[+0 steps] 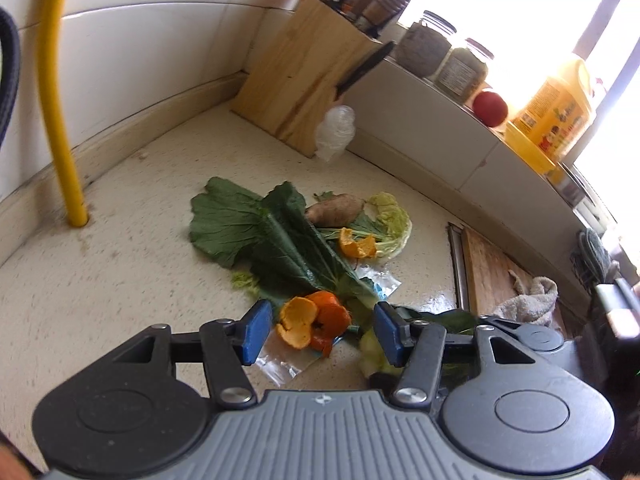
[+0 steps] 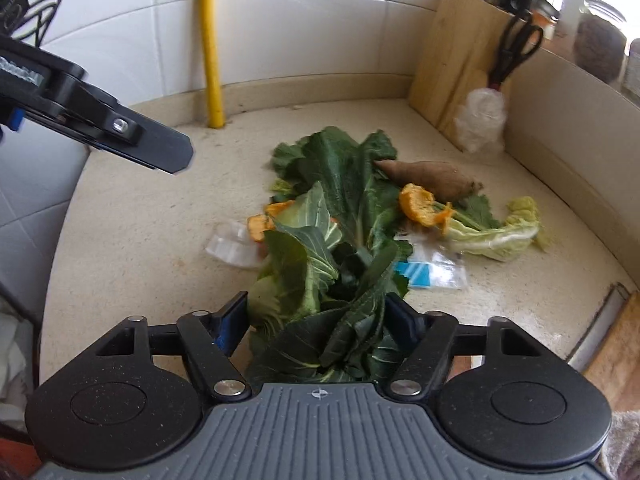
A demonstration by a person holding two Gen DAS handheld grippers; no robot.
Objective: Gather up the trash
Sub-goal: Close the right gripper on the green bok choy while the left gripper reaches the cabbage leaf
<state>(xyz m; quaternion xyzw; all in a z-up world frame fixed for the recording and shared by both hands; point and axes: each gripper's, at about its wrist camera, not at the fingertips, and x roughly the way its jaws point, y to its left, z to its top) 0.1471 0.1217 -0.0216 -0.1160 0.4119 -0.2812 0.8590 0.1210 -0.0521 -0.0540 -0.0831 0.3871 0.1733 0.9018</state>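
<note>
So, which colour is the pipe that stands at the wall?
Yellow. The pipe shows best in the left wrist view, rising from the counter.

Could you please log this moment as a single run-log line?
left gripper: open, over orange peel | right gripper: around leafy greens, grip unclear | countertop: scraps uncollected

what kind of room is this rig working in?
Almost certainly a home kitchen: a speckled countertop against white wall tile, a wooden knife block with knives in the corner, and jars on the window ledge.
</note>
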